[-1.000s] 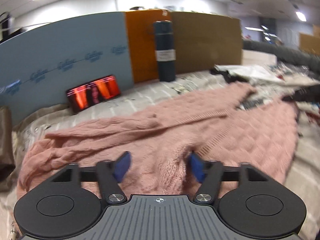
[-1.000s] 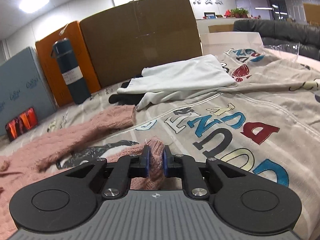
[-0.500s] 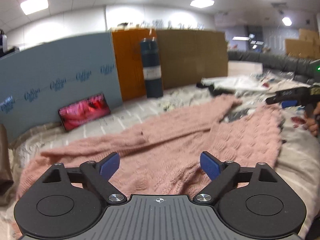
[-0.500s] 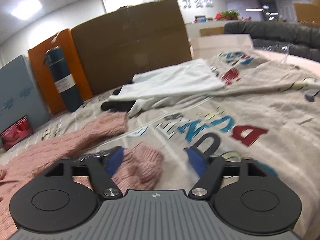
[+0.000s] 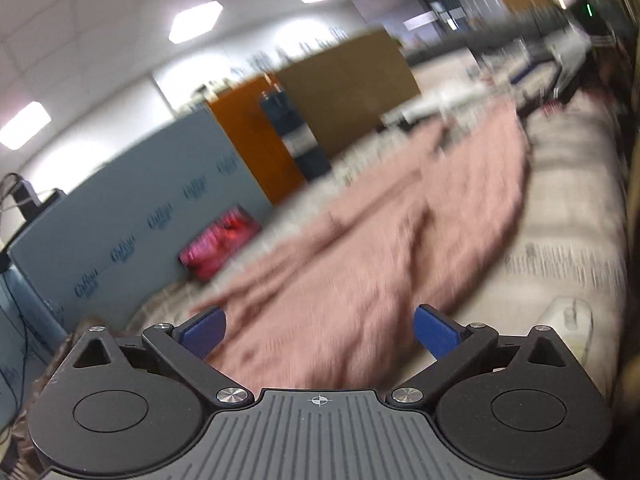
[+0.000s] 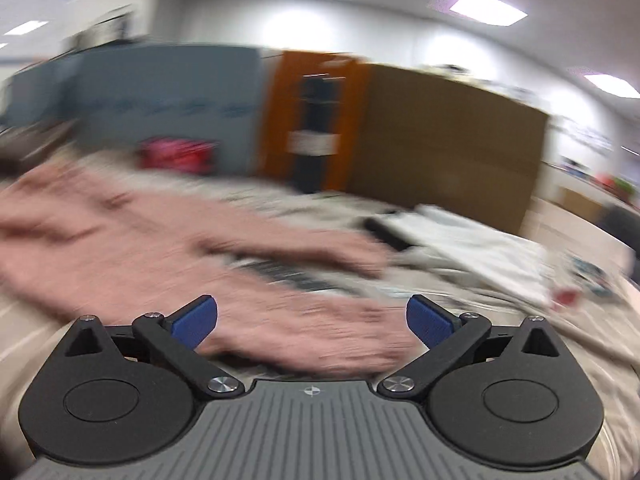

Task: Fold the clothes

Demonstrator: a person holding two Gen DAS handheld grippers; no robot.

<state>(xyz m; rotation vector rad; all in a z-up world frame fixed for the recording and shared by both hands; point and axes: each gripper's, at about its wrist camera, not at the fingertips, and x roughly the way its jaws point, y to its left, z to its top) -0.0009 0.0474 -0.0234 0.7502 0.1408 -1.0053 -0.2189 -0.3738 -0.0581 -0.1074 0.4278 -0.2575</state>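
Note:
A pink knit sweater lies spread across the printed bed cover; it also shows in the right wrist view. Both views are motion-blurred. My left gripper is open and empty, above the sweater's near end. My right gripper is open and empty, just above the sweater's near corner. Neither gripper touches the cloth as far as I can tell.
A blue board, orange box and brown cardboard box stand along the back. A dark bottle and a lit phone lean there. White and dark clothes lie at the right.
Both grippers let go of the sweater and opened wide. Both have lifted and swung: the left view tilts, the right view turns left toward the sweater body.

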